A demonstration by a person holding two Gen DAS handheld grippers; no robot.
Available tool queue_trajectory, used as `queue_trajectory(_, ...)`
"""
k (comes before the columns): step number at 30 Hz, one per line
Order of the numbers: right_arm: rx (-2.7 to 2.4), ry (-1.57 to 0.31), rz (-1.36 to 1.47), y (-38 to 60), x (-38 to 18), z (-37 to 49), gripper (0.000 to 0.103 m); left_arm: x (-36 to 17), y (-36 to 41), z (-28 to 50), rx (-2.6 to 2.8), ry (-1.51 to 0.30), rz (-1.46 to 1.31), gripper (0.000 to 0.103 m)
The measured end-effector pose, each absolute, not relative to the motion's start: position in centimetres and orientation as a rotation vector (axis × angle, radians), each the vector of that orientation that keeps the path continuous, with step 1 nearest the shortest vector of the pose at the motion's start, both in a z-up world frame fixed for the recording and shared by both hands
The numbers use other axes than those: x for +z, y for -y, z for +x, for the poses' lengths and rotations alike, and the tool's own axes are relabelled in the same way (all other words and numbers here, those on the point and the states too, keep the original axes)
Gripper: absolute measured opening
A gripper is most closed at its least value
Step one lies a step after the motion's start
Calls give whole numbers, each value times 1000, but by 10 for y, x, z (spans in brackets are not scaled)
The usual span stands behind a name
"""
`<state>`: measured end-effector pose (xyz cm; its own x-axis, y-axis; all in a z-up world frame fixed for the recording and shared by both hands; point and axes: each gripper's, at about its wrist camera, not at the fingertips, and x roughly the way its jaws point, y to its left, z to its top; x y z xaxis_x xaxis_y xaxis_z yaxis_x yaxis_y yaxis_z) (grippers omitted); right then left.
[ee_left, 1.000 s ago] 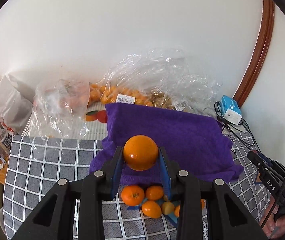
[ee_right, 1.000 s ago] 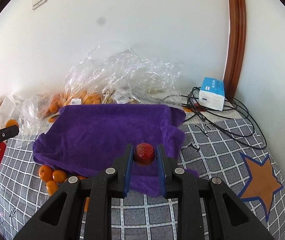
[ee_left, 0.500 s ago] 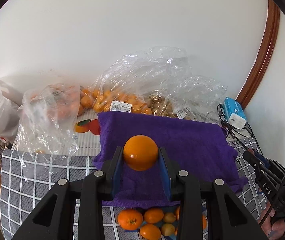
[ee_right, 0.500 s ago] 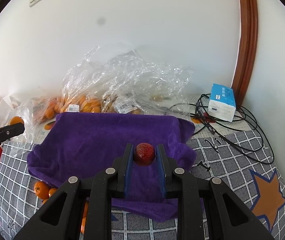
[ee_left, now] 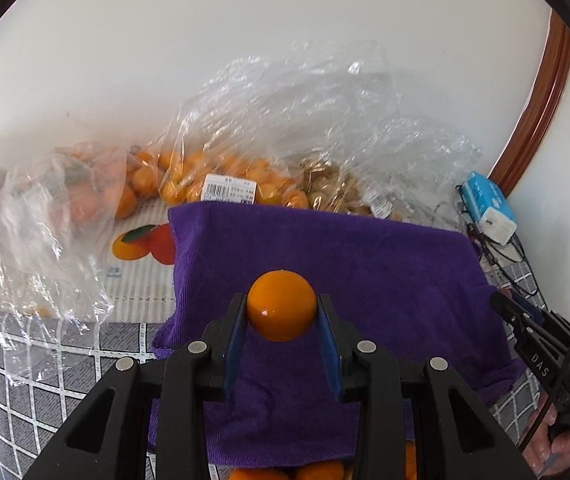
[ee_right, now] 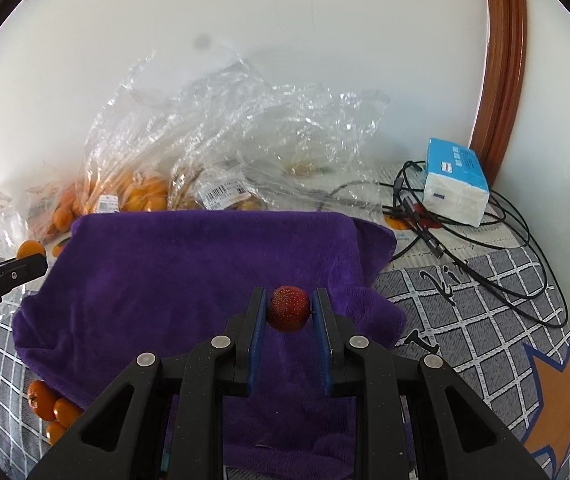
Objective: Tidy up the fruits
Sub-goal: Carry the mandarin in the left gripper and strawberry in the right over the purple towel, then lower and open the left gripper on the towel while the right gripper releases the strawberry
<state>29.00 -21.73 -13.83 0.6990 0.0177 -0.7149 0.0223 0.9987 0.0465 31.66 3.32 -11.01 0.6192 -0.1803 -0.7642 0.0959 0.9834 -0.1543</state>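
**Fruit in both grippers, towel below and ahead**

Fruit is clamped in each gripper. The left gripper (ee_left: 281, 312) holds an orange (ee_left: 281, 305) between its blue pads, pinched across the middle, bulging above the fingertips. The right gripper (ee_right: 289, 309) is closed tight on a small red fruit (ee_right: 288, 308), dark and speckled, held the same way at the tips.

What the next move likely turns on is the purple towel (ee_left: 365, 264), which lies spread on the checked tablecloth (ee_right: 485, 320). Seen from either wrist, it lies directly under and ahead of the fingertips, so each fruit hangs above cloth and not above bare table. The left gripper is over the towel's left half; its tip shows at the left edge of the right wrist view, by the towel's left border. The right gripper is over the near right part, close to the rumpled right corner. Neither fruit touches the cloth, as far as I can judge.

Loose oranges (ee_right: 51, 408) lie on the tablecloth at the towel's near left edge. Plastic bags (ee_left: 245, 152) of more fruit sit behind its far edge, against the wall.

Both fruits are round and could roll once let go, so a low release on flat cloth looks wise.
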Motion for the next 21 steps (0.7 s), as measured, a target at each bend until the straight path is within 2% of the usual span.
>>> queue_trajectory(21, -28, -916, 25, 215, -189, 322, 23, -156, -38, 340, -121, -1002, -68, 32)
